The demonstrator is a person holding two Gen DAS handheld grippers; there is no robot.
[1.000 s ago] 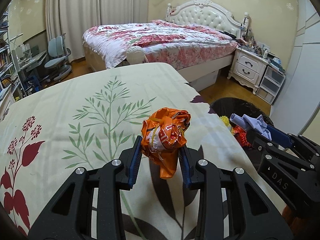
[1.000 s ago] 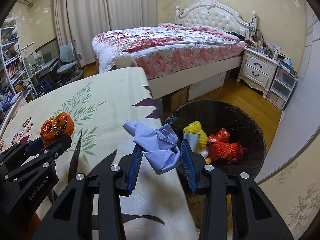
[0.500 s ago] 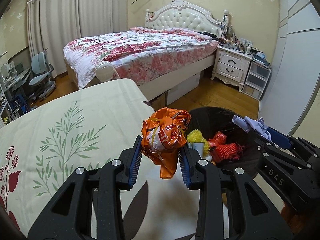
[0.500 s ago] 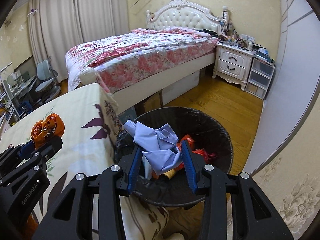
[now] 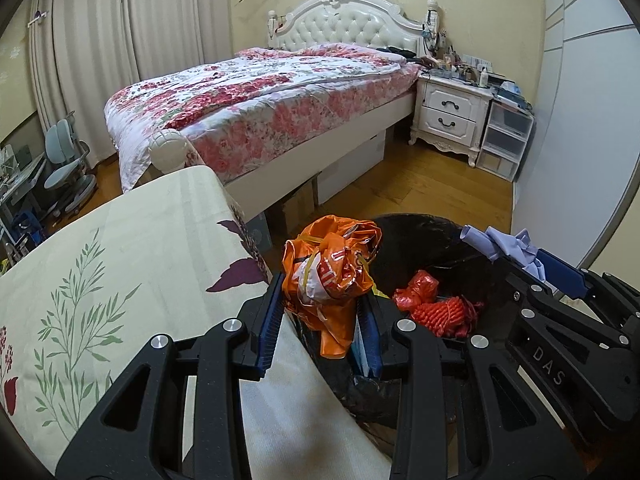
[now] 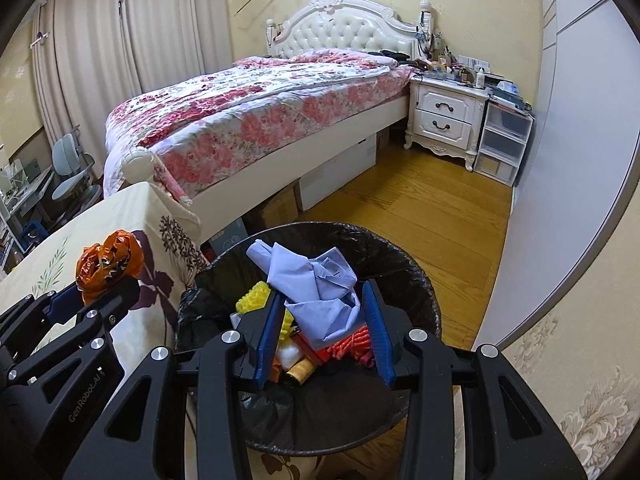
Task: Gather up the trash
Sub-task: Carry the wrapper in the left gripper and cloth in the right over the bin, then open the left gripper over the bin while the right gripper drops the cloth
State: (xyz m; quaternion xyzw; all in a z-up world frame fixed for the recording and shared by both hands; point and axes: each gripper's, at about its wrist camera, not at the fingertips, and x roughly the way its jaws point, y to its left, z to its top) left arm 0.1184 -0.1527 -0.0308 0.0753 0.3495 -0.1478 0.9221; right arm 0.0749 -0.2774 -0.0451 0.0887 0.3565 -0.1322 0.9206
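My left gripper is shut on a crumpled orange plastic bag, held at the table's right edge beside the rim of a black-lined trash bin. My right gripper is shut on a crumpled pale blue cloth, which hangs over the open trash bin. Inside the bin lie red netting, a yellow piece and other scraps. The left gripper with the orange bag shows at the left of the right wrist view. The blue cloth in the right gripper shows at the right of the left wrist view.
A table with a cream leaf-print cloth lies to the left of the bin. Beyond stand a floral bed, a white nightstand, plastic drawers and a desk chair. Wooden floor spreads past the bin, bounded by a wall on the right.
Both grippers have swung right, off the table top towards the bin, each keeping its hold. The blue cloth now hangs over the bin, and the orange bag has reached the table's edge.
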